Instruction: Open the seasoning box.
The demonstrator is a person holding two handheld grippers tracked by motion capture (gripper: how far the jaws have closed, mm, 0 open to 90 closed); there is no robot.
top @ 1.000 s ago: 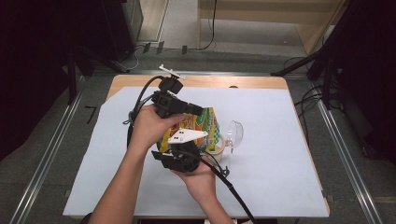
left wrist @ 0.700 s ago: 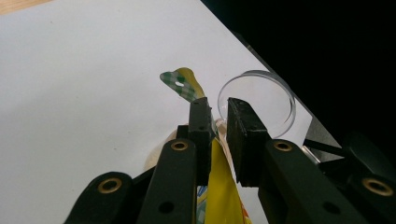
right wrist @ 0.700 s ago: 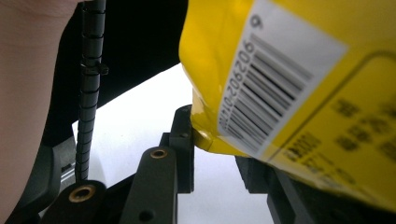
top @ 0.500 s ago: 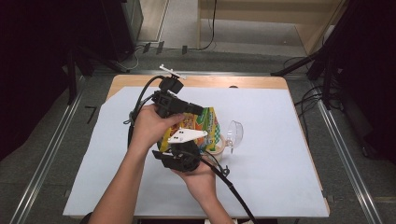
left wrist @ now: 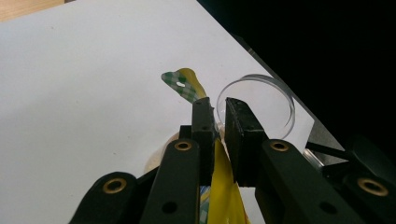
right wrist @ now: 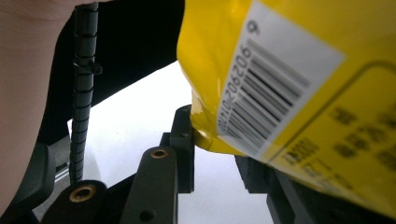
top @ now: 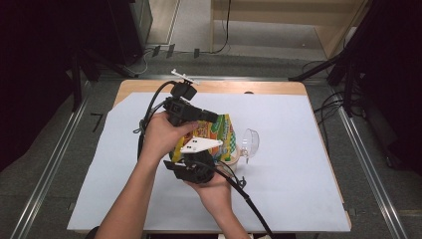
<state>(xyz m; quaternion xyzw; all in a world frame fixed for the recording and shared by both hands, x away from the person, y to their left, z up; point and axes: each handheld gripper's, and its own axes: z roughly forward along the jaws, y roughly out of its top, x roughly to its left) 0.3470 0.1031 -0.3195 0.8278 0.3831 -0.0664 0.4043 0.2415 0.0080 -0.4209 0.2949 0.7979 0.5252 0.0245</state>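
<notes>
The left gripper (left wrist: 217,109) had its fingers (left wrist: 203,123) pinched tight on the top edge of a yellow snack bag (left wrist: 219,186). The bag's green and white tab (left wrist: 180,84) stuck out past them. The right gripper (right wrist: 215,154) had its fingers (right wrist: 183,140) closed on a bottom corner of the same bag, next to the barcode (right wrist: 271,93). Seen from the high view, the bag (top: 219,132) was held up between the two grippers, the left gripper (top: 211,118) above and the right gripper (top: 199,159) below, over the middle of the surface.

A clear plastic cup (top: 250,144) lay on its side just beside the bag. The surface (top: 298,164) was wooden with a big white sheet on top. Around it was a grey floor (top: 45,164) with metal rails. Black cables (top: 333,107) ran across the floor, and a pale wooden shelf (top: 278,20) stood at the back.
</notes>
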